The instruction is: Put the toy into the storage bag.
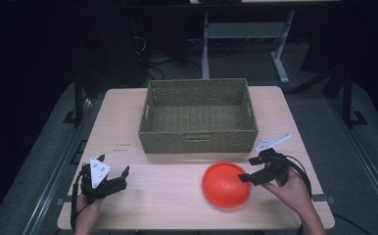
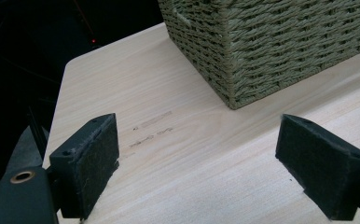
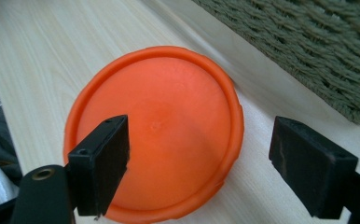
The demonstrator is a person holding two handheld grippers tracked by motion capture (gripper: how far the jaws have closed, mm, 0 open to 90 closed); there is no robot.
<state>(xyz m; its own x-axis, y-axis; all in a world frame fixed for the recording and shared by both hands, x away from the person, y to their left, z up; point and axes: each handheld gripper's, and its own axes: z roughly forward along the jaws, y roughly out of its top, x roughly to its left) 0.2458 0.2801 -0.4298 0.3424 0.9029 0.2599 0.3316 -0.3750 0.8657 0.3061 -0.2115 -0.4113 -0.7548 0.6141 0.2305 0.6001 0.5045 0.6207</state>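
Right gripper view: orange disc [image 3: 169,126] flat, round

Wide-open tool [image 2: 197,163] above pale table [image 2: 192,140], wicker basket [image 2: 271,42] corner beyond.

Disc [image 1: 226,184] on table [image 1: 167,205], just before basket [image 1: 198,116], right of centre.

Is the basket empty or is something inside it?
Empty. In the high view the basket shows a bare woven floor; the orange disc lies outside on the table.
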